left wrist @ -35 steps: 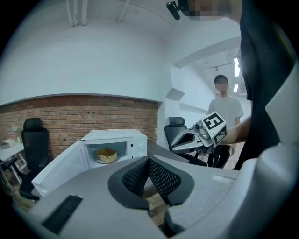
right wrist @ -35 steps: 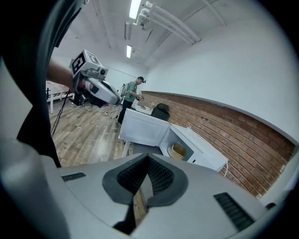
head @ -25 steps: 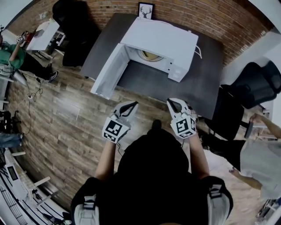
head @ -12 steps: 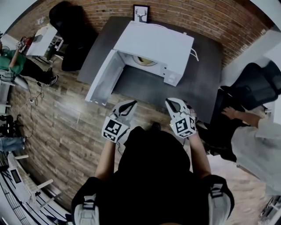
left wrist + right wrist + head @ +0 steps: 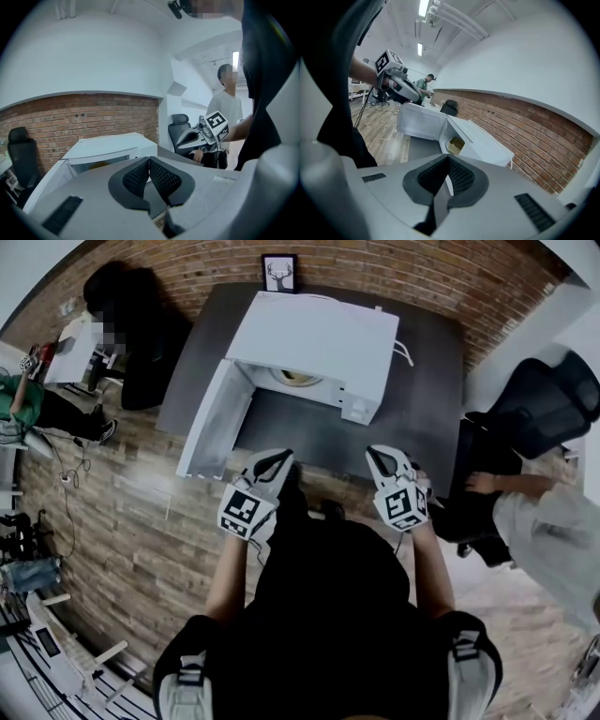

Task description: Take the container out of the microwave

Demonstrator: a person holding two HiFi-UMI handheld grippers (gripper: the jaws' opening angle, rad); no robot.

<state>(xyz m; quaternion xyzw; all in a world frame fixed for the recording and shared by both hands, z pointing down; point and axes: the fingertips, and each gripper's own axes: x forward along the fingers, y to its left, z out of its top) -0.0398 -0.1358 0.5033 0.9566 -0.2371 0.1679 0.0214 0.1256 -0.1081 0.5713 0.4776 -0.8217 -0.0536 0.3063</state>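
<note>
My left hand-held gripper point(image 5: 279, 459) and my right hand-held gripper point(image 5: 379, 456) are both held over the near edge of the dark table point(image 5: 422, 427), well apart from the white microwave point(image 5: 319, 334). In each gripper view the jaws stand together, tips meeting, with nothing between them. The microwave door point(image 5: 211, 432) hangs wide open on my left side. The container point(image 5: 454, 145) sits inside the cavity. The right gripper view shows it as a pale yellowish tub near the front of the opening. From the head view only a sliver of it shows under the microwave's top, and the left gripper view gives no more than a dim yellowish patch in the opening. Whether it has a lid, and what it holds, I cannot make out. A small framed picture point(image 5: 279, 273) stands behind the microwave against the brick wall point(image 5: 422, 277). A black office chair point(image 5: 544, 404) stands beside the table on my right. A person point(image 5: 553, 531) at the right edge is cut off by the frame.
</note>
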